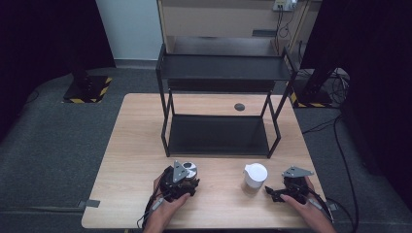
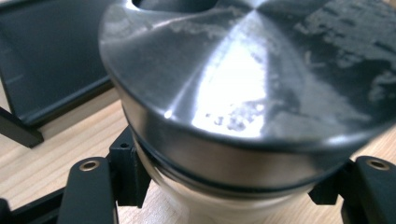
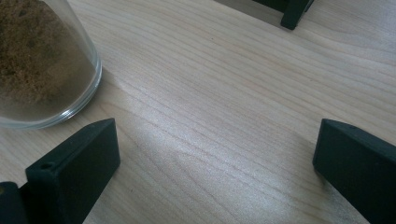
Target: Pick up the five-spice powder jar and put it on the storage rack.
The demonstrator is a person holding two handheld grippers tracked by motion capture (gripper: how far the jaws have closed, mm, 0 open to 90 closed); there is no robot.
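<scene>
Left hand-held gripper (image 1: pixel 180 171) clamped on steel-lidded jar (image 2: pixel 243 93); right hand-held gripper (image 1: pixel 273 192) wide open, empty, beside white-lidded jar (image 1: pixel 255 175) on tabletop (image 1: pixel 136 145).

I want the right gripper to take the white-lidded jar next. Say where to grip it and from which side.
Grip the jar on its round glass wall below the white lid, coming level from its right, where the right gripper already waits with open jaws. The jar stands upright, its sides clear; the lid's spout looks awkward to pinch.
</scene>
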